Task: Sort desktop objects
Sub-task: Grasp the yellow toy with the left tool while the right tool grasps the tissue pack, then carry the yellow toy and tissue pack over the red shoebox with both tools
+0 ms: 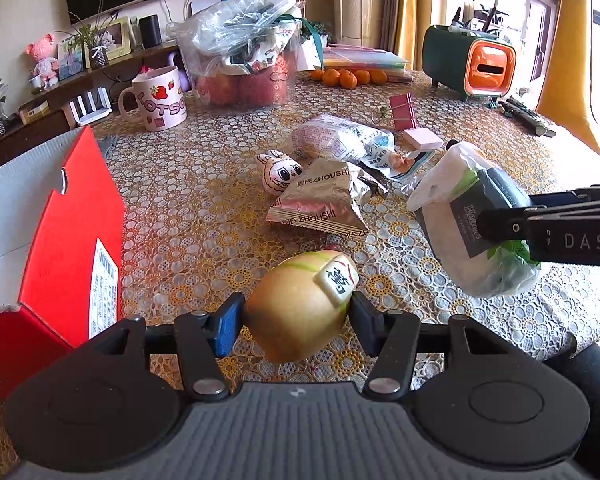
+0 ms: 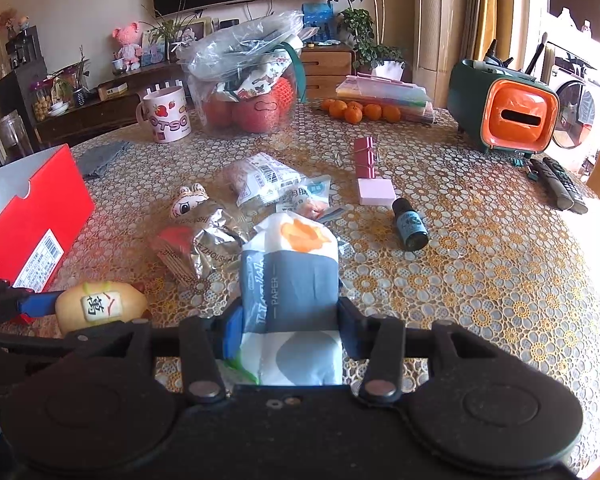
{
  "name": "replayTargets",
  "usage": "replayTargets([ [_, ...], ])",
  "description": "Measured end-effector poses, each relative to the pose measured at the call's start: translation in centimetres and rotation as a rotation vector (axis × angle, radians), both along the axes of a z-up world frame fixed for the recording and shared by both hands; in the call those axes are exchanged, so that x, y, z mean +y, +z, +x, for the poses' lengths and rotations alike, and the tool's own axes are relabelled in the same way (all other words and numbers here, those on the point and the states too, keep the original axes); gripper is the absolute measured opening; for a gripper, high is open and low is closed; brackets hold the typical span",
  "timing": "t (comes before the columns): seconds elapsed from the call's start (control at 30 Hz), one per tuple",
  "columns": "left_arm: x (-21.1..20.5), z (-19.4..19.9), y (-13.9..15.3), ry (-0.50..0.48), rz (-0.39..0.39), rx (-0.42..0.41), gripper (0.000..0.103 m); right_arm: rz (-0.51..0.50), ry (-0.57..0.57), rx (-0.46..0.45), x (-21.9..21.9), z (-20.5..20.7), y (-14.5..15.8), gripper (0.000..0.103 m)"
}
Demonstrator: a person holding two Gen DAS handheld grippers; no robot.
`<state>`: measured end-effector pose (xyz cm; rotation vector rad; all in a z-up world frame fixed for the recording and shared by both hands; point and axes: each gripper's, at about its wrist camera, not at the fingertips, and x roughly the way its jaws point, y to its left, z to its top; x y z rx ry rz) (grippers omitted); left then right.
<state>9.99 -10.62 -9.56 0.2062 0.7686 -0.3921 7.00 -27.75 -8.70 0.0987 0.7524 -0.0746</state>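
My left claw [image 1: 296, 312] grips a round yellow toy [image 1: 296, 312] with a tile on it, lifted above the table [image 1: 188, 208]. My right claw [image 2: 290, 320] is clamped on a tissue pack [image 2: 292, 280]. Beyond lie snack wrappers [image 2: 208, 248], a red box [image 1: 72, 240], then a mug [image 2: 168, 114]

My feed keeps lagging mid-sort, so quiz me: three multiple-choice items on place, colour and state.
1. Where is the red box?
A. at the table's left edge
B. beside the remotes
C. behind the mug

2. What colour is the front of the green holder?
A. pink
B. orange
C. blue

3. What does the right tool hold?
A. nothing
B. a small bottle
C. a tissue pack

Answers: 1 A, it stands far left in both views. 2 B, its slotted face is orange. 3 C, both pads press the pack's sides.
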Motion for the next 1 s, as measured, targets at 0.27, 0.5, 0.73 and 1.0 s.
replayTargets([
  [0.27,1.2,-1.2,3.9,0.059,-0.055,-0.051,0.056,-0.001,0.03,-0.026,1.4,-1.5,1.9,0.047],
  [0.5,3.2,-0.8,7.3,0.124,-0.089,-0.077,0.056,0.02,0.079,-0.061,2.9,-1.8,5.1,0.047],
  [0.73,6.3,-0.6,10.1,0.193,-0.091,-0.118,0.056,0.051,0.181,-0.112,6.0,-0.5,8.5,0.047],
  [1.0,11.3,0.8,12.7,0.287,-0.08,-0.173,0.056,0.037,0.313,-0.144,11.7,2.1,11.2,0.047],
])
